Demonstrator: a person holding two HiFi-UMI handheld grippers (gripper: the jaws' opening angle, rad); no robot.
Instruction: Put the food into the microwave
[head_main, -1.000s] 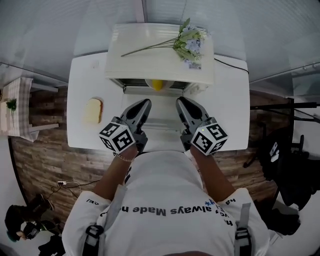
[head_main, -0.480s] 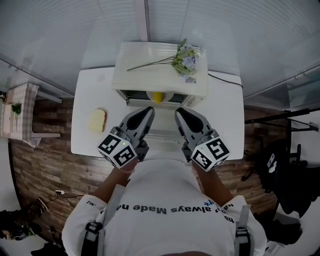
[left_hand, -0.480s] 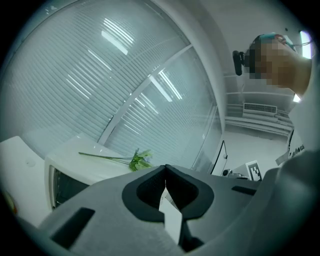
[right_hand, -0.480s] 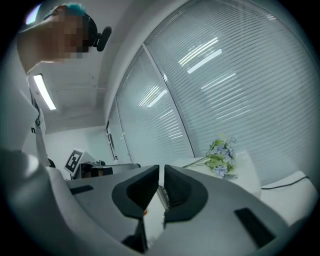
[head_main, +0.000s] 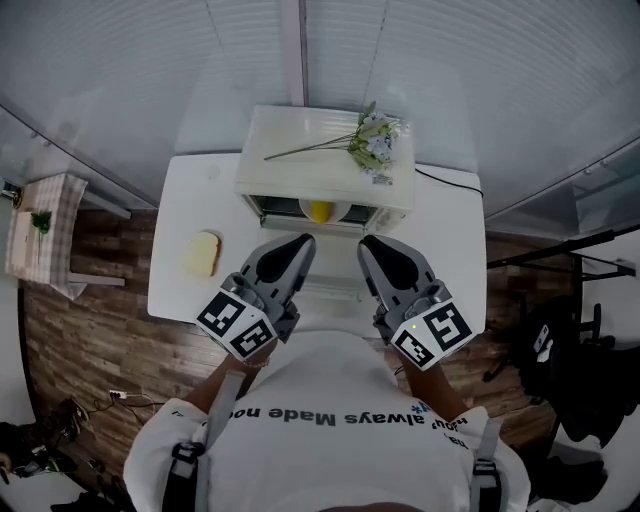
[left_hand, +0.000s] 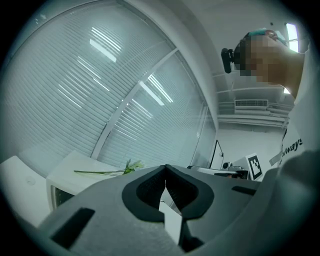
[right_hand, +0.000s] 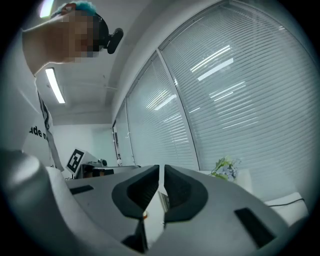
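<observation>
The left gripper (head_main: 300, 243) and right gripper (head_main: 368, 245) are hovering side by side at the head view's centre, before the open microwave (head_main: 330, 160). In its own view, each is showing its 2 jaws pressed together on nothing. Only the head view is showing the bread slice (head_main: 202, 254) lying at left on the white table (head_main: 450, 250), and something yellow (head_main: 320, 211), perhaps fruit, sitting inside the microwave.

White microwave (head_main: 300, 188), yellow food (head_main: 319, 211) — white table (head_main: 450, 250) (wood-patterned floor (head_main: 90, 330))

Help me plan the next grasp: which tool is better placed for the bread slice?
Left, likely. The bread slice lies left on the table, nearer the left tool; the right tool would have to reach across.
</observation>
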